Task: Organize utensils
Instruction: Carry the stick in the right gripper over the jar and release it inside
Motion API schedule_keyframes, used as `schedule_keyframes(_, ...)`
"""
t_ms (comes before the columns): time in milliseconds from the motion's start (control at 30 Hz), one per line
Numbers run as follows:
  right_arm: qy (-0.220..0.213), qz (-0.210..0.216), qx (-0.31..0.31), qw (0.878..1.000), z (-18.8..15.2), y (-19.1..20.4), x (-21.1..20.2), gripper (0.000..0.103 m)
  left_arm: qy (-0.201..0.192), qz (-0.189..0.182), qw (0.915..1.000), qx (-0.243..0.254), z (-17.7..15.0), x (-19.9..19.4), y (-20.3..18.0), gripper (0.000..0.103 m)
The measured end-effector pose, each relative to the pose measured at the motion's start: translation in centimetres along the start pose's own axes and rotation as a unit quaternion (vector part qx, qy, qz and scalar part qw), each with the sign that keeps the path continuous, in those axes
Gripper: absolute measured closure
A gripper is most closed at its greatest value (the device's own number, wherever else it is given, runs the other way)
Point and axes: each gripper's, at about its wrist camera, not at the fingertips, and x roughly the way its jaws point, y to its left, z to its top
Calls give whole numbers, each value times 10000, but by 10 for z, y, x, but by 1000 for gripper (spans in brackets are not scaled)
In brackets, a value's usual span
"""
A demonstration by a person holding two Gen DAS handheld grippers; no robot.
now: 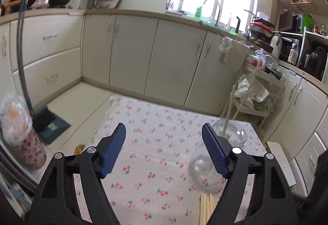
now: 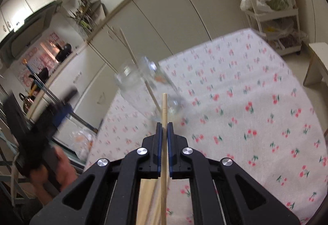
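My right gripper (image 2: pixel 164 125) is shut on a wooden chopstick (image 2: pixel 164 153) that points forward at a clear glass (image 2: pixel 143 83) with one chopstick (image 2: pixel 131 55) standing in it. My left gripper (image 1: pixel 164 135) is open and empty above the cherry-print tablecloth (image 1: pixel 147 143). In the left wrist view the glass (image 1: pixel 231 132) with its chopstick (image 1: pixel 229 110) stands at the far right of the table. A second clear glass (image 1: pixel 205 171) sits nearer, beside the right finger. Several loose chopsticks (image 1: pixel 207 208) lie at the near edge, partly hidden by the gripper.
Cream kitchen cabinets (image 1: pixel 143 57) line the far side. A white trolley (image 1: pixel 258 89) with bags stands to the right of the table. A floral bin (image 1: pixel 24 139) and a blue dustpan (image 1: pixel 49 122) stand on the left. A low stool (image 2: pixel 315 65) sits beyond the table's right edge.
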Motion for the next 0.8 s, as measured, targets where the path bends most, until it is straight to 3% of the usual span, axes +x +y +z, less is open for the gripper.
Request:
schedule_keyframes(267, -988, 354, -162, 9943, 59, 38, -18, 97, 214, 47, 9994, -252, -25, -17, 17, 29)
schedule_keyframes(600, -2102, 192, 14, 9775, 122, 62, 4, 97, 607, 147, 9977, -257, -39, -20, 16, 25)
schedule_keyframes(800, -2355, -66, -31, 9719, 137, 64, 27, 97, 783, 188, 9962, -319, -44, -16, 22, 24)
